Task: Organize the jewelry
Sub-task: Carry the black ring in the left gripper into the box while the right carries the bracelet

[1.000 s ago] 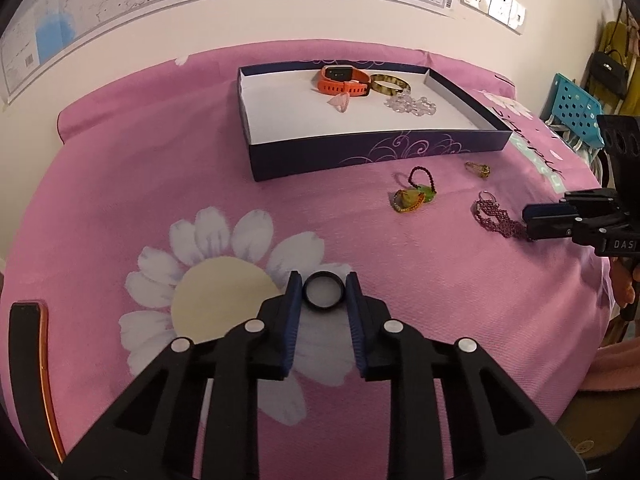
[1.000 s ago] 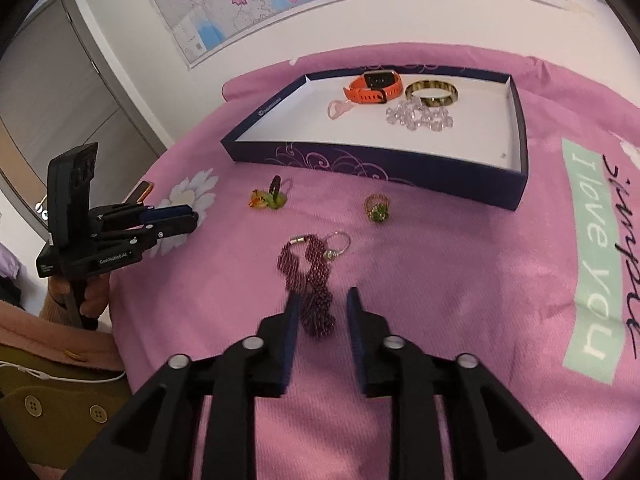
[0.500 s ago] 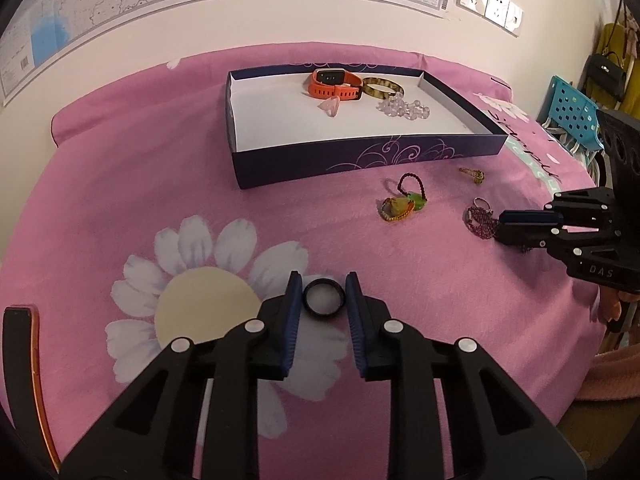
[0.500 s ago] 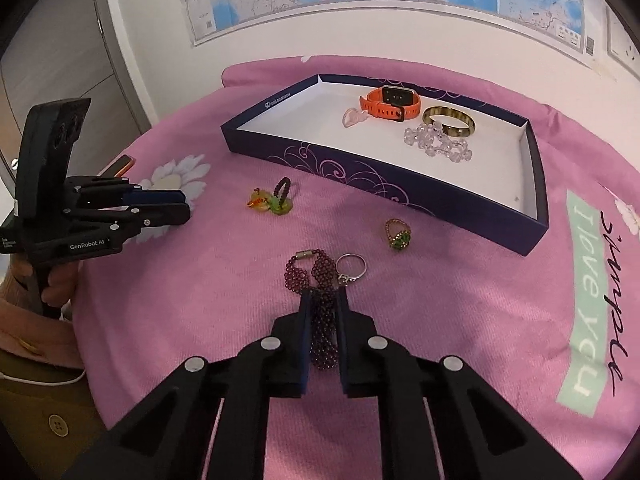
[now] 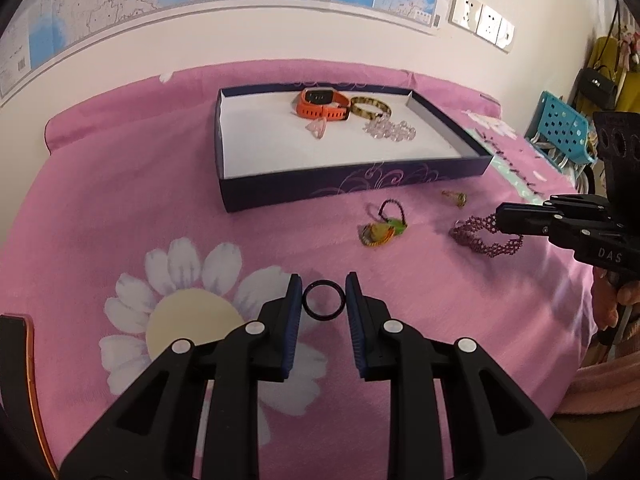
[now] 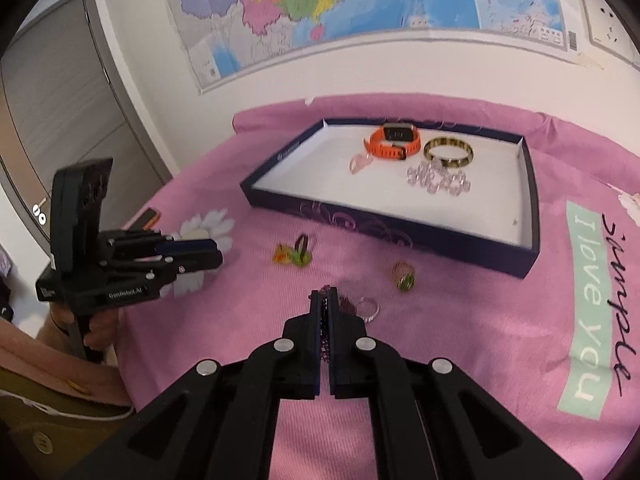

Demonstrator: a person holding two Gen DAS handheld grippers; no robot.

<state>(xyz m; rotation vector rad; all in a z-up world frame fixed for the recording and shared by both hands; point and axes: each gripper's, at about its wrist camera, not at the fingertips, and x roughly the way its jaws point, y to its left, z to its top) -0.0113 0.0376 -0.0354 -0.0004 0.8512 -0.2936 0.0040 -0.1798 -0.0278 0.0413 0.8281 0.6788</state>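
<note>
Right gripper (image 6: pixel 325 300), jaws just closed, has lifted the purple beaded bracelet (image 5: pixel 480 236) near the navy cardboard tray (image 5: pixel 360 188); left gripper (image 5: pixel 323 296) clamps a black ring (image 5: pixel 323 307)

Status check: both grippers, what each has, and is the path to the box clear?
Left gripper shut on black ring. Right gripper shut on purple beaded bracelet. Box ahead; green-orange piece lies before it.

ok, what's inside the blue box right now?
Inside the box: an orange watch, a gold bangle, a clear bead bracelet and a small pink piece. Nothing covered; the rest is bare white floor.
</note>
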